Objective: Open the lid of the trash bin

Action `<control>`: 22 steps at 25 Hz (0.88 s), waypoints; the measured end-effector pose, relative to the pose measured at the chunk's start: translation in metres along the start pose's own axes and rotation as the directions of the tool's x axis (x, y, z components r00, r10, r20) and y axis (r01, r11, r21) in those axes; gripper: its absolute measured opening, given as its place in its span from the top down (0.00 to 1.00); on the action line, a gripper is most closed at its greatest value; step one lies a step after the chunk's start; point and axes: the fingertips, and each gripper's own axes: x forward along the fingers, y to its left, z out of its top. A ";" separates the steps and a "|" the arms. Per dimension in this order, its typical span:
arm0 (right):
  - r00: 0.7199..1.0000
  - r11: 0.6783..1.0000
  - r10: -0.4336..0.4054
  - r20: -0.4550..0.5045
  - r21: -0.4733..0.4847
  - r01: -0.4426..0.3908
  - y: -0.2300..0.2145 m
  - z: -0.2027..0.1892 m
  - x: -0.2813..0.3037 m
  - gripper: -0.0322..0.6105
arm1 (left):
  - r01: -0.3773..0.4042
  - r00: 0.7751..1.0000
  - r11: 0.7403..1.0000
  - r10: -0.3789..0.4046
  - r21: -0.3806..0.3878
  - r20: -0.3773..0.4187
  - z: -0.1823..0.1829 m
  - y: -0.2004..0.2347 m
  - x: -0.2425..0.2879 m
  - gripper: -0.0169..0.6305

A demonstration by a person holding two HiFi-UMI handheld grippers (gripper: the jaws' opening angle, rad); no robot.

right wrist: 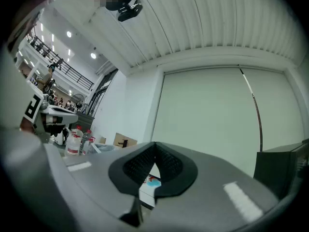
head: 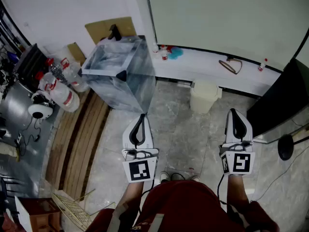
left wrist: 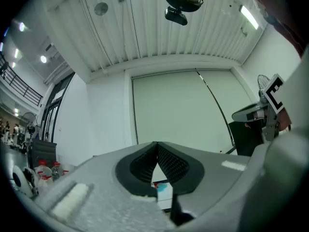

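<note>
2 grippers idle, lid not yet opened

Both grippers are held low in front of the person. The left gripper (head: 141, 116) and the right gripper (head: 233, 111) each have their jaws pressed together at the tips, with nothing between them. Ahead on the stone floor (head: 181, 132), well apart from both, the small pale trash bin (head: 204, 98) stands against a white ledge (head: 203, 64). Its lid (head: 205, 85) looks shut. Nothing of the task seems done: reaching the bin and lifting the lid both remain.
</note>
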 end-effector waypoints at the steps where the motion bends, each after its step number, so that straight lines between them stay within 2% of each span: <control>1: 1.000 1.000 -0.002 0.003 0.000 0.002 0.003 0.001 0.001 0.95 | -0.002 1.000 1.000 0.002 0.000 0.001 -0.001 0.004 0.000 0.97; 10: 0.999 0.999 -0.035 0.012 -0.004 0.035 0.034 0.001 0.009 0.95 | 0.016 1.000 1.000 -0.016 -0.010 0.020 -0.011 0.032 0.000 0.97; 15: 0.999 0.998 -0.033 0.033 0.054 0.031 0.056 -0.001 0.010 0.95 | 0.039 0.999 0.999 -0.039 -0.024 0.014 -0.024 0.047 -0.003 0.97; 22: 0.997 0.995 -0.076 0.012 0.063 0.075 0.086 -0.007 0.006 0.95 | 0.081 0.997 0.996 -0.082 -0.047 -0.004 -0.045 0.065 -0.012 0.97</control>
